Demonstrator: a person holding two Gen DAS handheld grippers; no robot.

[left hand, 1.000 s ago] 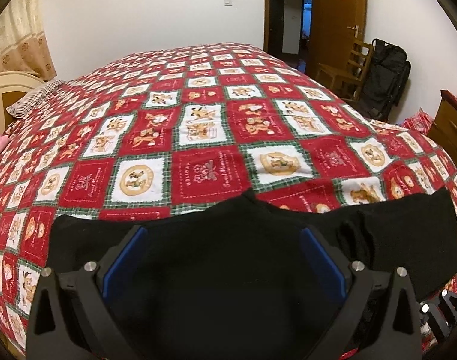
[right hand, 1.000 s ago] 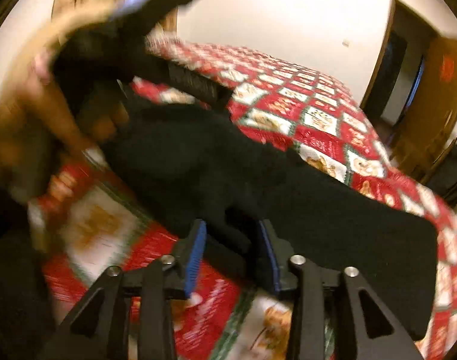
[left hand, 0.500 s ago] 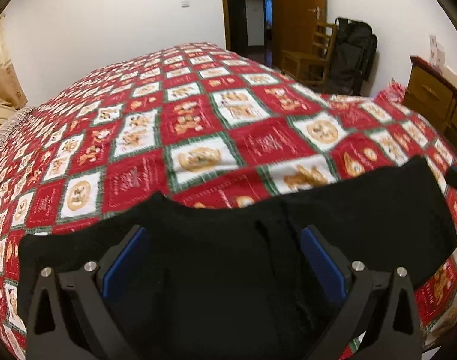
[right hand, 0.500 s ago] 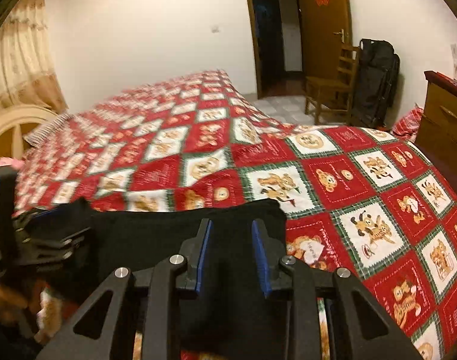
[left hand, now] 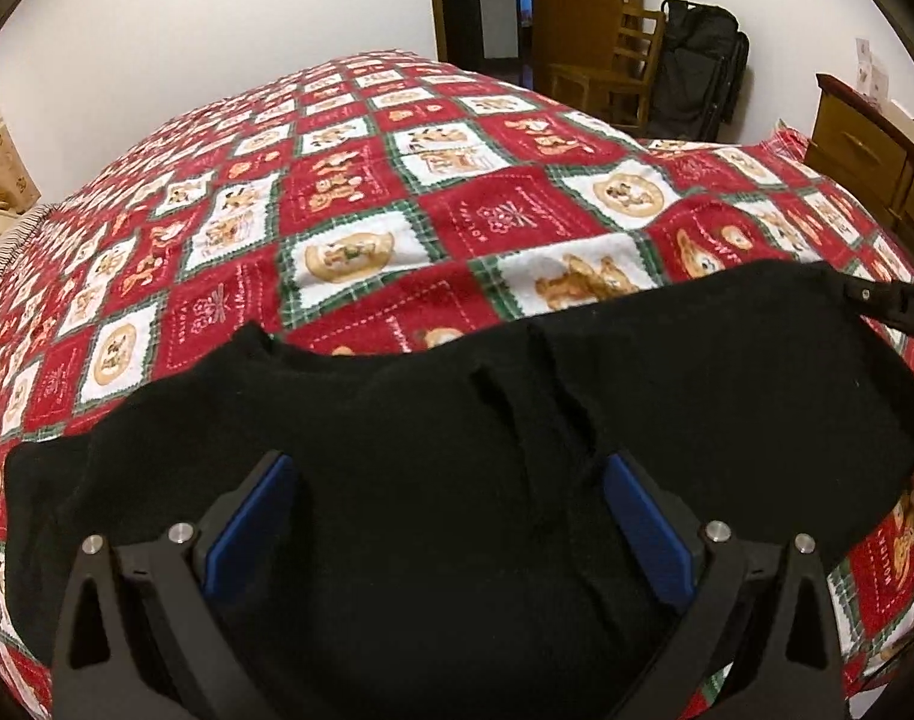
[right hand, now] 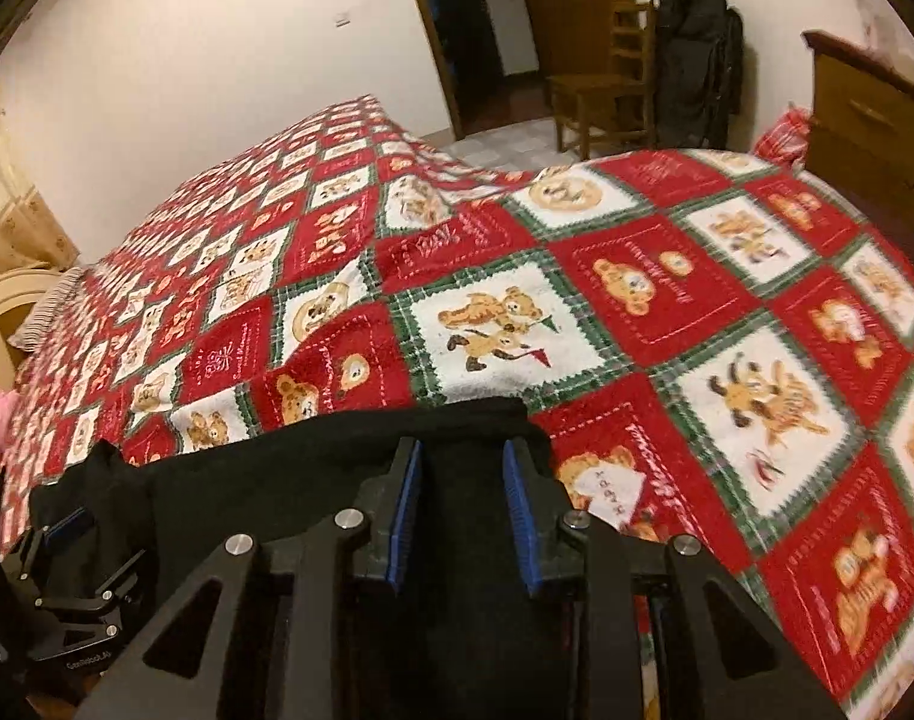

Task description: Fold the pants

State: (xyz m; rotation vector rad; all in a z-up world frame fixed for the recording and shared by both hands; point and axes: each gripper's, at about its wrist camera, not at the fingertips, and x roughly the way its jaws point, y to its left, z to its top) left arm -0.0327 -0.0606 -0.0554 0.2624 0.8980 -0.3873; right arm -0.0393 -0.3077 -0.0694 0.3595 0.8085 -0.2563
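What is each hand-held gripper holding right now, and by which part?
The left hand-held gripper is open over the black pants, gripping nothing. The right hand-held gripper has pants fabric between its fingers near the garment's end, but whether it is clamped cannot be told.

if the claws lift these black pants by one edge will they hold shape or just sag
Probably sag: the black pants lie limp on the bedspread with soft creases mid-cloth, so whatever is not gripped should droop. The knit looks matte, so it likely won't slip from the right claw, whose jaws stand narrowly apart over it. The left claw is wide open.
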